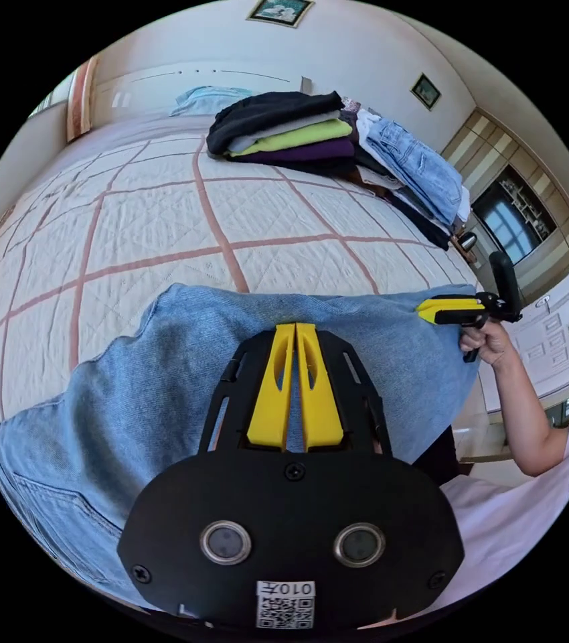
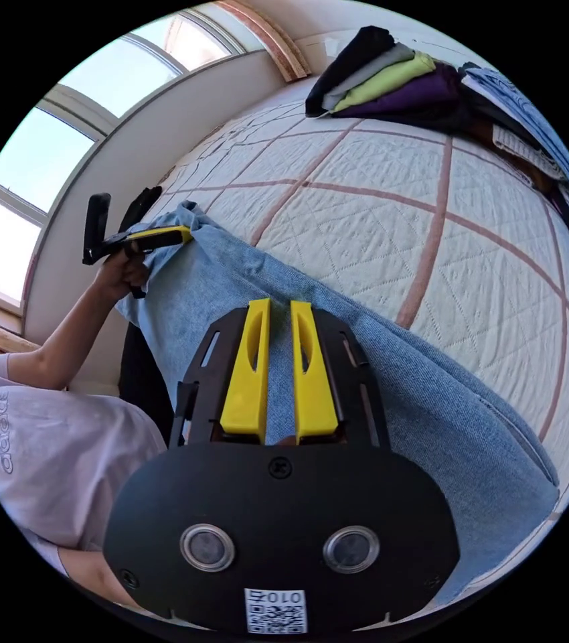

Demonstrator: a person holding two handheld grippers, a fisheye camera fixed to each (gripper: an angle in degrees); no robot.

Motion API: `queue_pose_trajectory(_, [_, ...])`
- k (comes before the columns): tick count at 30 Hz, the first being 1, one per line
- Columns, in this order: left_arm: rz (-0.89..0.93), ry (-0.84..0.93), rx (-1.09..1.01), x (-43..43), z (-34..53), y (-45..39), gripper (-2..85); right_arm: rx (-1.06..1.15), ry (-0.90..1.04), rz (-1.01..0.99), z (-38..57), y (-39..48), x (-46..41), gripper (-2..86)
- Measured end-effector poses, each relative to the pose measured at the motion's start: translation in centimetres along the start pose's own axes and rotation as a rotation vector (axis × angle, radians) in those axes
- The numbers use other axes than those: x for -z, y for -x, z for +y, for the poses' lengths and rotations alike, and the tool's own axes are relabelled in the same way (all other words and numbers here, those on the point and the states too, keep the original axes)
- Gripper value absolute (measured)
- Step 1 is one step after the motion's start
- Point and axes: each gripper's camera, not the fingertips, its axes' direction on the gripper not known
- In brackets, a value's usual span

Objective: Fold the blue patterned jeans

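On one quilted bed (image 1: 164, 221): one jeans (image 1: 164, 402), two grippers (image 1: 296, 329) (image 2: 278, 305).

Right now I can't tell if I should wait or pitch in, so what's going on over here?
A person is folding blue jeans on a quilted bed, a two-jaw gripper in each hand. The left gripper is clamped on the denim's edge, jaws nearly together with cloth between them. The right gripper sits over the jeans further along the same edge, jaws slightly apart, so its grip is unclear. A stack of folded clothes waits at the bed's far side.
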Motion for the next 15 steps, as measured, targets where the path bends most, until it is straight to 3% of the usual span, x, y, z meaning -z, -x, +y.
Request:
queue_pose_trajectory(4, [-0.111, -0.097, -0.062, 4.3, 3.2, -3.0, -0.2, -0.059, -0.249, 0.148, 6.2, -0.1, 7.7, 10.2])
queue_pose_trajectory(8, [-0.221, -0.086, -0.223, 5.7, 7.2, -7.0, -0.2, -0.457, -0.533, 0.344, 19.1, -3.3, 15.9, 12.3])
queue_pose_trajectory(12, [-0.285, -0.009, -0.244, 4.0, 8.7, -7.7, -0.2, -0.84, -0.713, 0.316, 31.5, -6.1, 17.7, 12.7])
queue_pose_trajectory(15, [-0.15, 0.02, -0.122, 2.7, 8.2, -4.4, -0.3, -0.926, -0.741, 0.23, 35.0, -7.2, 16.4, 13.0])
